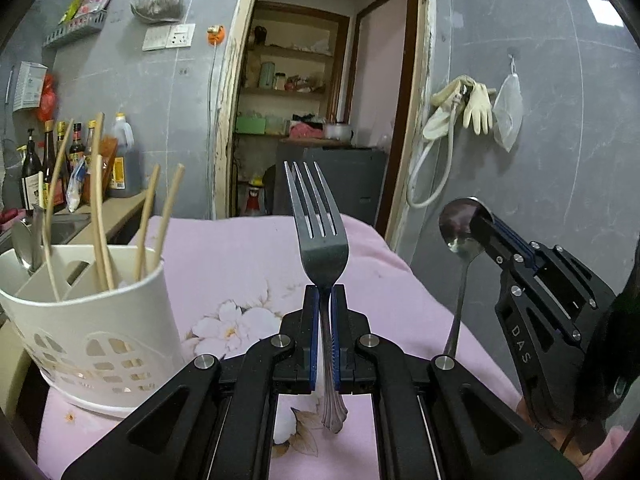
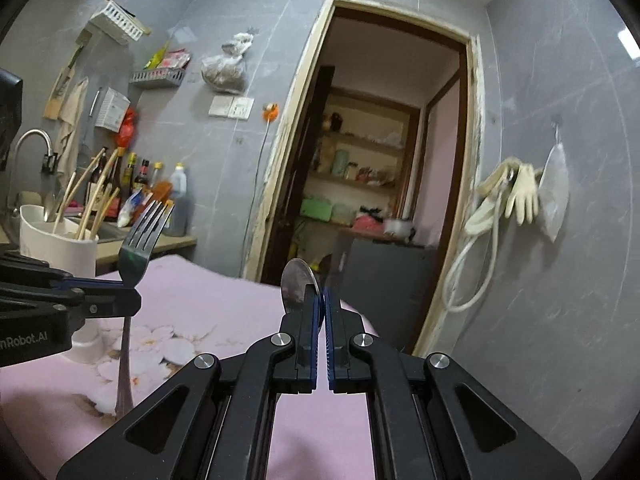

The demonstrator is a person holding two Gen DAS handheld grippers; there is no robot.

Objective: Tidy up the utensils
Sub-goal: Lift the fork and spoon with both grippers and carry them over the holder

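Steel fork [image 1: 322, 240] upright, clamped in left gripper [image 1: 325, 292]; right gripper [image 2: 321, 300] level, seemingly pinching spoon [image 2: 298, 284].

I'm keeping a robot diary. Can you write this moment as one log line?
left gripper: shut on fork | right gripper: shut on spoon | holder: chopsticks inside

Right gripper [image 2: 321, 300] clamped on spoon [image 2: 298, 284], bowl upright and protruding left of the fingertips, above pink floral cloth [image 2: 224, 304]. Left of the tongs: left gripper [image 2: 134, 294] pinching fork [image 2: 140, 240], tines up, handle hanging toward the cloth. Beyond that fork: white utensil holder [image 2: 56, 244] containing chopsticks [image 2: 94, 196].
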